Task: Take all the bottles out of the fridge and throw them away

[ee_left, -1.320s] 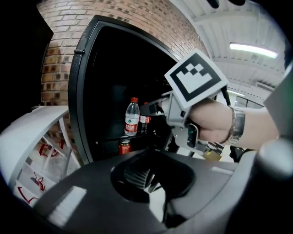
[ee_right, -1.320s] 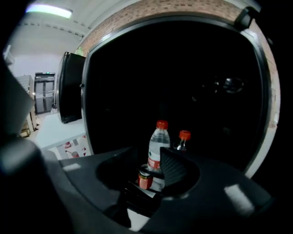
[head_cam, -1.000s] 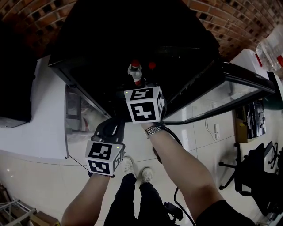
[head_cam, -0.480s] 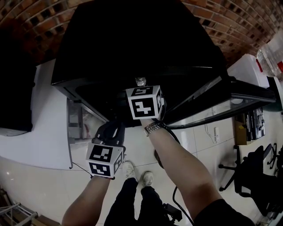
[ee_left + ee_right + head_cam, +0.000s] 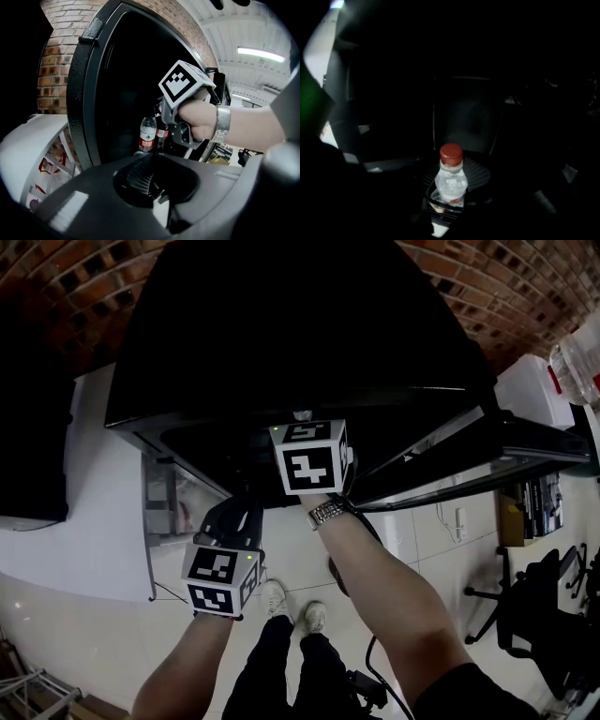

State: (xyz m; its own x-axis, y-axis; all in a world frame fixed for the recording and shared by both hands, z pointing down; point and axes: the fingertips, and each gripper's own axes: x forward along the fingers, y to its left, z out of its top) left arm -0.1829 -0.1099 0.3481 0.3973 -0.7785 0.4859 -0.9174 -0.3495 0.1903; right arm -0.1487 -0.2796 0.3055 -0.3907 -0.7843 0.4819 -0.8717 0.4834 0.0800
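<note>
A clear water bottle (image 5: 451,180) with a red cap stands upright inside the dark fridge (image 5: 281,324). My right gripper (image 5: 446,213) has reached into the fridge and its jaws are closing on the bottle's lower body, hugging both sides of the label. In the left gripper view the same bottle (image 5: 147,133) shows beside the right gripper (image 5: 165,123), with a darker bottle (image 5: 161,137) just behind it. In the head view the right gripper's marker cube (image 5: 311,457) hides almost all of the bottle. My left gripper (image 5: 234,514) hangs lower, outside the fridge, open and holding nothing.
The fridge's glass door (image 5: 478,460) stands swung out to the right. A white cabinet (image 5: 80,484) and a wire rack (image 5: 164,502) flank the fridge's left side. A brick wall (image 5: 56,287) is behind. An office chair (image 5: 534,606) stands at the right.
The head view has tipped, so the fridge's top now hides its inside. The bottle's red cap, plain a second ago, has slipped behind the right gripper's cube. The left gripper has barely moved.
</note>
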